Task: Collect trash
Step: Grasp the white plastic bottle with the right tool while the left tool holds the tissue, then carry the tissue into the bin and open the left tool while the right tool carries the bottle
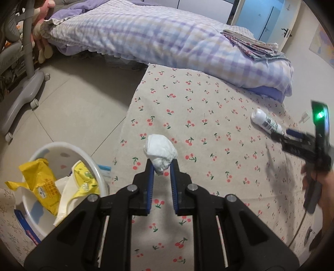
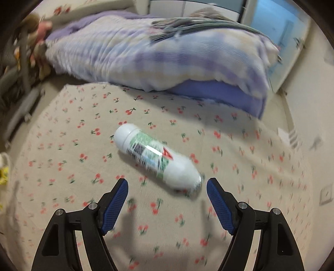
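My left gripper (image 1: 162, 164) is shut on a crumpled white tissue (image 1: 159, 151) and holds it above the cherry-print mat (image 1: 208, 146). A white bin (image 1: 100, 179) with yellow wrappers (image 1: 46, 185) in it stands to the lower left of it. A white bottle with a printed label (image 2: 156, 158) lies on its side on the mat (image 2: 83, 146). My right gripper (image 2: 167, 183) is open just short of the bottle, its jaws wide on either side of the bottle's near end. The bottle (image 1: 266, 122) and the right gripper (image 1: 279, 136) also show at the right of the left wrist view.
A purple and white checked quilt (image 1: 167, 41) lies along the mat's far edge, with folded cloths (image 1: 254, 45) on it. A grey wheeled stand (image 1: 25, 87) is on the tiled floor at the left. A blue door (image 1: 263, 18) is at the back right.
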`<action>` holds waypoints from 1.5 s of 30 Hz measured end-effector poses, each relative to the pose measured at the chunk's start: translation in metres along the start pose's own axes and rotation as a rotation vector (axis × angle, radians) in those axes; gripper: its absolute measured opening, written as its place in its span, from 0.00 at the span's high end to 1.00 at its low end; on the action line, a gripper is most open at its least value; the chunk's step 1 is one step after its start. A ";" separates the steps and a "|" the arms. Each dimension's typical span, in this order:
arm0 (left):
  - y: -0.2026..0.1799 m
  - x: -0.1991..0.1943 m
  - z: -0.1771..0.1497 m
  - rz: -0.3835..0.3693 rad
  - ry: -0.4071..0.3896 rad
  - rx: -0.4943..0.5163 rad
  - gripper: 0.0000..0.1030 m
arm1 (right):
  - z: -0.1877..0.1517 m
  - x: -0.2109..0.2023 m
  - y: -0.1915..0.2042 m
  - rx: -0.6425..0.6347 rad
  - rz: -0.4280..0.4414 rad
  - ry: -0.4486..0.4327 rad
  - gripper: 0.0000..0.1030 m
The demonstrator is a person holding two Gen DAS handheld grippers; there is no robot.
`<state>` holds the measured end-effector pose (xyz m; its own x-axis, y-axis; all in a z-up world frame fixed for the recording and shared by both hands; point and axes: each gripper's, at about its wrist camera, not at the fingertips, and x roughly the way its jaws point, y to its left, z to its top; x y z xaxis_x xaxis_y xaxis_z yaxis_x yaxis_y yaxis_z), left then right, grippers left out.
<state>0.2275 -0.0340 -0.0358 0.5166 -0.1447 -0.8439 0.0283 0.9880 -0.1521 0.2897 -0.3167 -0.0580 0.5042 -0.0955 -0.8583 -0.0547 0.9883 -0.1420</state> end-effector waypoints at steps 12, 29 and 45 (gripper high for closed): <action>0.001 -0.004 -0.009 0.014 0.020 0.035 0.84 | 0.002 0.030 -0.009 0.097 0.142 0.058 0.63; -0.012 -0.062 -0.043 -0.064 -0.052 0.074 0.84 | -0.051 -0.105 0.034 0.138 0.216 0.045 0.63; 0.028 -0.098 -0.049 -0.065 -0.118 0.062 0.84 | -0.085 -0.152 0.070 0.220 0.352 0.063 0.63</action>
<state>0.1354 0.0047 0.0172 0.6089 -0.2045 -0.7665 0.1162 0.9788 -0.1688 0.1359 -0.2431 0.0210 0.4334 0.2525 -0.8651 -0.0252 0.9630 0.2684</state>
